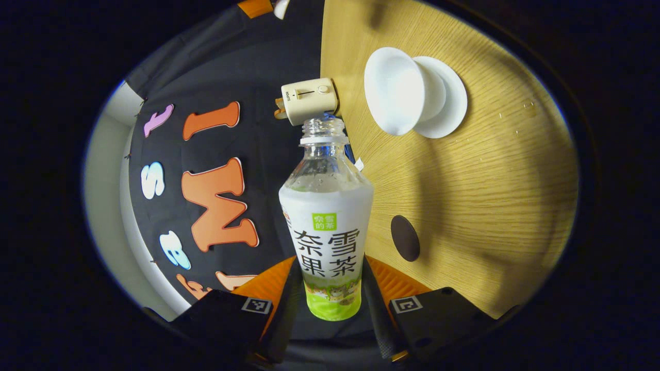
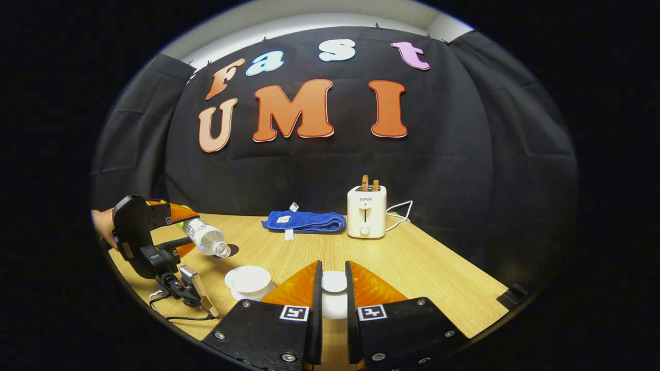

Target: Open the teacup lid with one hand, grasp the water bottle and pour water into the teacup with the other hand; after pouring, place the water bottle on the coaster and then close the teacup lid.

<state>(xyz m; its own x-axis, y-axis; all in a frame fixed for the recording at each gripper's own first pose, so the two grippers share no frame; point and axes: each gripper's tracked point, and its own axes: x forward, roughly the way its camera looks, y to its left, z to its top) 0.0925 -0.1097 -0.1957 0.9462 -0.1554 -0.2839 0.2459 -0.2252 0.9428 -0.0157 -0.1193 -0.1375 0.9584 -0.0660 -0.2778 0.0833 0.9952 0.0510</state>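
In the left gripper view my left gripper (image 1: 330, 270) is shut on the lower body of a clear, uncapped water bottle (image 1: 326, 206) with a white and green label. The right gripper view shows that bottle (image 2: 206, 238) tipped on its side, mouth above and left of the open white teacup (image 2: 248, 280). I see no stream of water. The teacup (image 1: 397, 90) stands on its white saucer (image 1: 451, 100). A dark round coaster (image 1: 405, 238) lies on the table near the bottle. My right gripper (image 2: 333, 275) is shut on the white teacup lid (image 2: 334, 282), held above the table right of the cup.
A cream toaster (image 2: 366, 211) with two slices in it and a folded blue towel (image 2: 305, 221) sit at the back of the wooden table (image 2: 423, 268). A hand holds the left gripper (image 2: 188, 226) at the table's left; a cable trails below it.
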